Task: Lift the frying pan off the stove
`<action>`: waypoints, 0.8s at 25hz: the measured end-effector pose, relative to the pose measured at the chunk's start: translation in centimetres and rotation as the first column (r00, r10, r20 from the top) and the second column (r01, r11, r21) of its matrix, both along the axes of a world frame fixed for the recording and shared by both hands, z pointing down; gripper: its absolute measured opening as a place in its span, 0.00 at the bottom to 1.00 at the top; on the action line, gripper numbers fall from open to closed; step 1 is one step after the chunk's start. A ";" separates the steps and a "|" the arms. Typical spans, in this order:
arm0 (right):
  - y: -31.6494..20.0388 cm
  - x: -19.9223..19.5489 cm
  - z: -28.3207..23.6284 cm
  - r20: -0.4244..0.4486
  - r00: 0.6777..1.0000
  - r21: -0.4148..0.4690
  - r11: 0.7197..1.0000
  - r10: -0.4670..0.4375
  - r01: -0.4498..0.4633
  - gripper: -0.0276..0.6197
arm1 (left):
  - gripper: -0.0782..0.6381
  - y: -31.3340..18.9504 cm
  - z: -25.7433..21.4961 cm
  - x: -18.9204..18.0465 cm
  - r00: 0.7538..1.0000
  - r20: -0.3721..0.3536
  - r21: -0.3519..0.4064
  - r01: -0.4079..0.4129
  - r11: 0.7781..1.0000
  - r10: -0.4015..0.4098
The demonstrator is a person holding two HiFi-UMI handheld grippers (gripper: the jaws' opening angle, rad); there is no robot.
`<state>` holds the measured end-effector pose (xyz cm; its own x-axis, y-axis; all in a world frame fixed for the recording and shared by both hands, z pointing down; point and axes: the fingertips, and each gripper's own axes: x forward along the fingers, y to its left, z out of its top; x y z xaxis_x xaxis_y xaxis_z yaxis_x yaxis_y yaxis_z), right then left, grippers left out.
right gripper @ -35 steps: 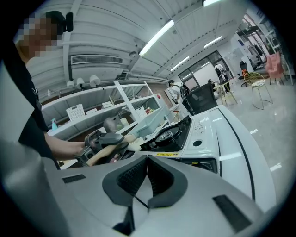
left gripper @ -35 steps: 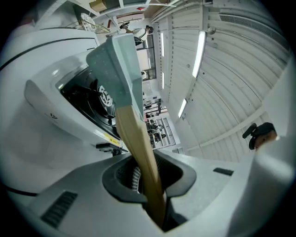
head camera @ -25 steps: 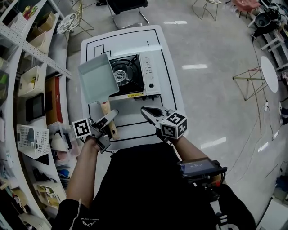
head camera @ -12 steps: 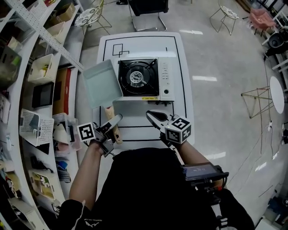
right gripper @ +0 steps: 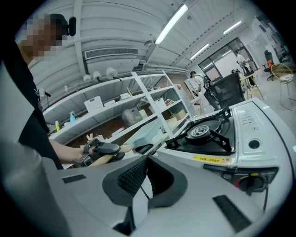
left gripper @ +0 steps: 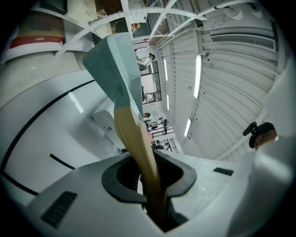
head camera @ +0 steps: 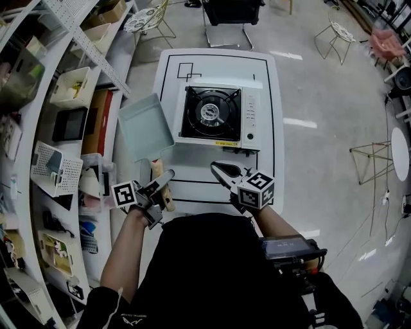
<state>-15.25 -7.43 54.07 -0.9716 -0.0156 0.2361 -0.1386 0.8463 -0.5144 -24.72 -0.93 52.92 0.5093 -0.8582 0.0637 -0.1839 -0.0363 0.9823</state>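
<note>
There is one pan point(head camera: 145, 126). There is one stove point(head camera: 218, 114) with one burner point(head camera: 210, 114). Both belong to one desk point(head camera: 192, 164). There are two tools: a left tool point(head camera: 166, 177) and a right tool point(head camera: 219, 169). There are two marker cubes, a left cube point(head camera: 124, 195) and a right cube point(head camera: 258, 189). Three chairs stand beyond the desk: one black chair point(head camera: 232, 11), one left wire chair point(head camera: 146, 19) and one right wire chair point(head camera: 334, 29). One round table point(head camera: 399, 153) shows.
</note>
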 end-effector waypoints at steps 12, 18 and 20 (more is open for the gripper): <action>1.7 -1.7 0.2 -0.005 0.997 0.050 0.996 -0.074 0.075 0.08 | 0.22 2.9 0.7 -1.2 0.998 -0.004 -0.009 0.064 0.998 -0.064; 2.7 -2.2 0.6 -0.015 0.996 0.044 0.995 -0.089 0.090 0.08 | 0.22 4.3 0.9 -1.8 0.997 -0.013 -0.024 0.082 0.996 -0.082; 2.7 -2.3 0.6 -0.013 0.996 0.047 0.995 -0.090 0.090 0.08 | 0.22 4.5 1.0 -2.0 0.996 -0.010 -0.027 0.085 0.996 -0.085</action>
<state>-17.53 -4.73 54.72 -0.9669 0.0606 0.2478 -0.0660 0.8788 -0.4726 -26.71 3.56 53.91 0.4352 -0.8966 0.0815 -0.1746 0.0048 0.9846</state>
